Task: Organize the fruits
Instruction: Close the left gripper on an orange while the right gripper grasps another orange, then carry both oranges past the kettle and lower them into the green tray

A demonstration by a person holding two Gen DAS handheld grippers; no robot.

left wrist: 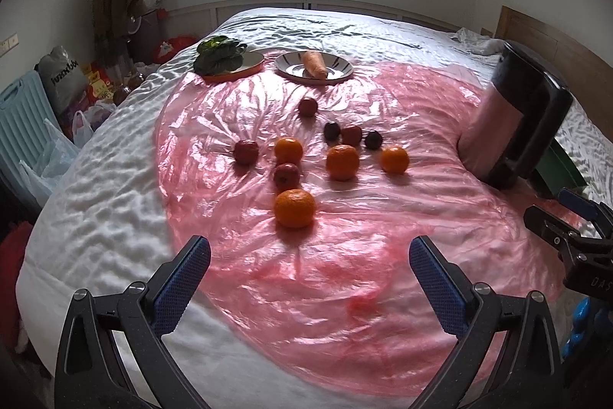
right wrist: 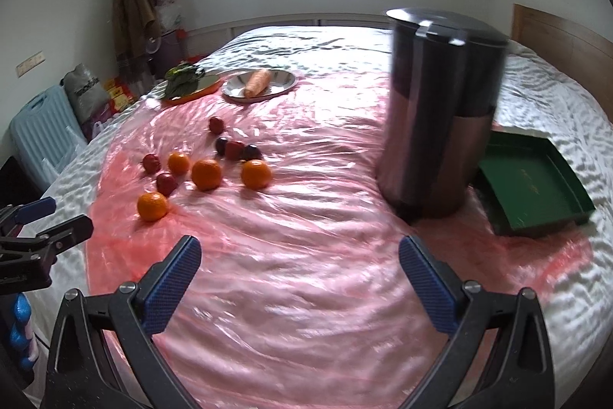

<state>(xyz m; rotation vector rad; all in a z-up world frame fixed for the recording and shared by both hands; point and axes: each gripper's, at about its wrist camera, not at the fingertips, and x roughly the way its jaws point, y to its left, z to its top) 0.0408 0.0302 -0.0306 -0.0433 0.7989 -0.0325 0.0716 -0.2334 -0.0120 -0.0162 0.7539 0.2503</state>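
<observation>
Several oranges and small dark red fruits lie loose on a pink plastic sheet (left wrist: 345, 275) spread over a bed. The nearest orange (left wrist: 294, 208) lies just ahead of my left gripper (left wrist: 309, 255), which is open and empty. The same orange shows in the right wrist view (right wrist: 152, 206). My right gripper (right wrist: 300, 257) is open and empty, with the fruits ahead to its left. A green tray (right wrist: 536, 194) lies on the bed to the right, behind a tall metal bin (right wrist: 440, 117).
At the far side, a steel plate (left wrist: 337, 69) holds a carrot (left wrist: 315, 64) and an orange-rimmed plate (left wrist: 253, 62) holds leafy greens (left wrist: 218, 54). The metal bin also stands at the right in the left wrist view (left wrist: 513, 117). Bags and a blue suitcase (right wrist: 42, 129) stand beside the bed.
</observation>
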